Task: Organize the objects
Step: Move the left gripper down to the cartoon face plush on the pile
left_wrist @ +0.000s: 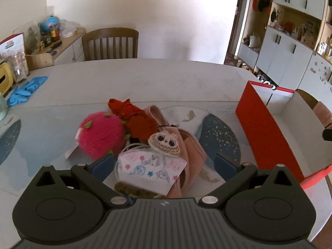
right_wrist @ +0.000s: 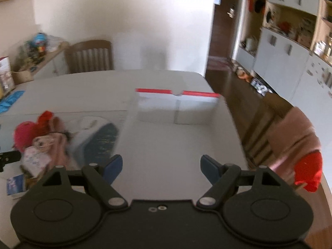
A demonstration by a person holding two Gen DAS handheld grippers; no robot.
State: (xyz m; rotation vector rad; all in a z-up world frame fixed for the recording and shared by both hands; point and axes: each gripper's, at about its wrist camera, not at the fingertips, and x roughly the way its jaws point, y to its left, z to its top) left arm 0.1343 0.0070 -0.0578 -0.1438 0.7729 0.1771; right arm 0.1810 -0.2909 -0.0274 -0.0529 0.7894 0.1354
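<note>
our left claw (left_wrist: 165,161) gapes wide around the star-printed pouch (left_wrist: 149,169) in the toy pile, while our right claw (right_wrist: 160,166), equally wide and empty, hangs above the red-edged box (right_wrist: 176,108) ahead on the counter (right_wrist: 83,89).

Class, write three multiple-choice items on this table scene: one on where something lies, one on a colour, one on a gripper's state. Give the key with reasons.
1. Where is the box relative to the toy pile, in the left wrist view?
A. Right of it
B. Left of it
C. Under it

2. What colour is the fuzzy ball?
A. Green
B. Pink
C. White

3. How is the left gripper?
A. Shut on the ball
B. Shut on nothing
C. Open

Key:
1 A, the red-sided box stands at the right of the table.
2 B, it is bright pink with small green leaves.
3 C, its blue fingers stand wide apart around the pile's near end.
</note>
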